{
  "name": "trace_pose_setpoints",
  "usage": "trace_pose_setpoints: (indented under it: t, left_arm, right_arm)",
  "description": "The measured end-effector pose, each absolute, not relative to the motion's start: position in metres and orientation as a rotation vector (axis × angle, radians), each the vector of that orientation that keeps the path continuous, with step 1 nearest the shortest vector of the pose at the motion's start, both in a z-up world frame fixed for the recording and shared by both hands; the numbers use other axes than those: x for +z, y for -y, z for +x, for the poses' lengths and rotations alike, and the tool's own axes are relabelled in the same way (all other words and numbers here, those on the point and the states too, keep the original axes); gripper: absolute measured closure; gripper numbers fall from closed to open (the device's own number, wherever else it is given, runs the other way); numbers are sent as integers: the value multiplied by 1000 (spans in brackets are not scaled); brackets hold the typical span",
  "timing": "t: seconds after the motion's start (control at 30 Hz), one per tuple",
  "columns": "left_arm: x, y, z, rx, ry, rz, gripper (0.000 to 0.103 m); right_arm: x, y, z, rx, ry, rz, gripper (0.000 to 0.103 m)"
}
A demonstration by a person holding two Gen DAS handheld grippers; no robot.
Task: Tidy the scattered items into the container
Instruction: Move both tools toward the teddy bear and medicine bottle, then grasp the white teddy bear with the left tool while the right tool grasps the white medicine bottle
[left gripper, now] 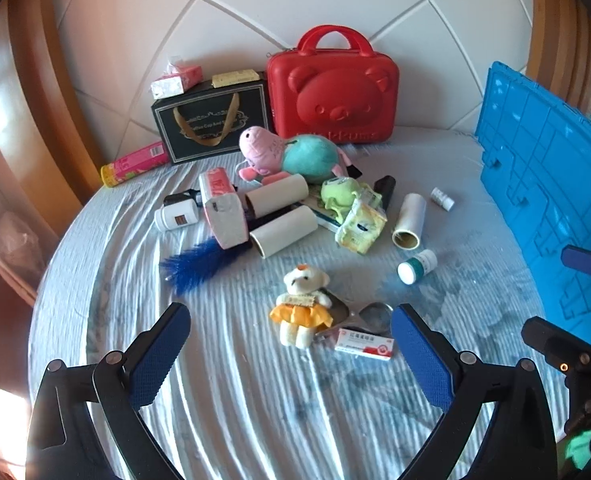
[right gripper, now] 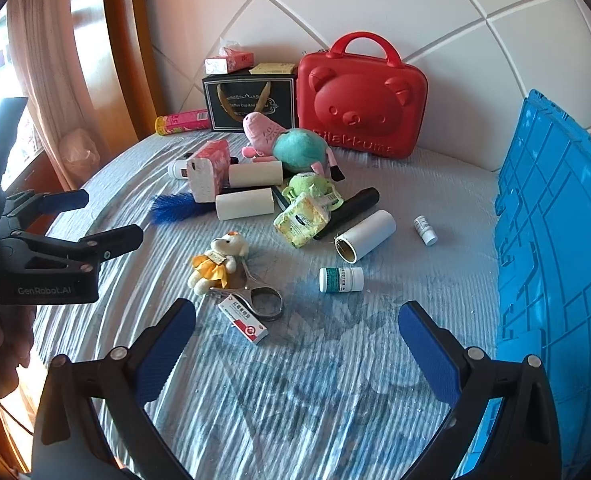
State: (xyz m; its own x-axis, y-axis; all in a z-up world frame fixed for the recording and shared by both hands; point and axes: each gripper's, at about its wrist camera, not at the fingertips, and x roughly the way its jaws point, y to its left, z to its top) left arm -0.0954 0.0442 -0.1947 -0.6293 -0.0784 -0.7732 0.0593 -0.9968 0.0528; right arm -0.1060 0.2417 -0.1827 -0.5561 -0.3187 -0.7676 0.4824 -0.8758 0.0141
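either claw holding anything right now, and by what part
Nothing is held: left claw and right claw are both open and empty above the bed.

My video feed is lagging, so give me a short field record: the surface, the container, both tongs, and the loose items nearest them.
surface: blue-grey ribbed bedspread
container: blue plastic crate, at the right edge of the bed
left tongs: open, empty, above the bedspread
right tongs: open, empty
nearest left tongs: small white teddy bear in an orange skirt
nearest right tongs: red-and-white medicine carton, lying on a metal opener
also loose: white pill bottle with a green label, white cardboard roll
packed so far: cannot tell, crate interior hidden
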Motion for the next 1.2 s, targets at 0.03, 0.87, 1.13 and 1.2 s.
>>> trace_pose_setpoints:
  t: [0.03,0.87,1.13,1.2]
  left_arm:
    - [-204,-43,-103,-2769,43,1324,1]
    - [-363,-38,-185,-2783,207,1578,23]
    - [-357,-36,-184,-2830,179,1554,56]
    - [-355,-34,-183,-2840,161,1549,60]
  right_arm:
    - [-192,-240,-112,-2417,-275,1144,0]
    - [-339,-208,-219,-2428,-350,1246,0]
    - [-351,-204,-231,-2416,-369,1263,0]
    - [-354,-205,-232,-2424,-388,1269,0]
